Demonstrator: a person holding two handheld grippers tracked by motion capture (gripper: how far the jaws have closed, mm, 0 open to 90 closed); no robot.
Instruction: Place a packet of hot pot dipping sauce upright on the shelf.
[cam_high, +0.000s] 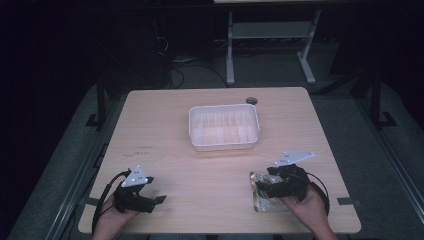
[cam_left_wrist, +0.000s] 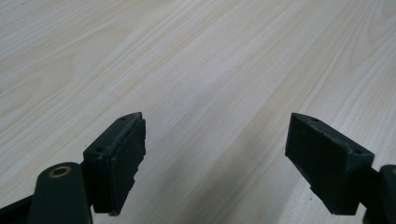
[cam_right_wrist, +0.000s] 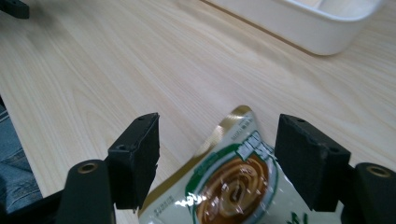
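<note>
The right gripper (cam_right_wrist: 217, 149) hovers with its jaws spread wide over a flat snack packet (cam_right_wrist: 233, 182), which lies on the table (cam_high: 200, 170) at its near right corner. The left gripper (cam_left_wrist: 215, 149) rests open over bare wood at the near left, well apart from the white tray (cam_high: 224, 126) in the middle.

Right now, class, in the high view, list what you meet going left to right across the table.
Left gripper → white tray → packet under the right gripper.
</note>
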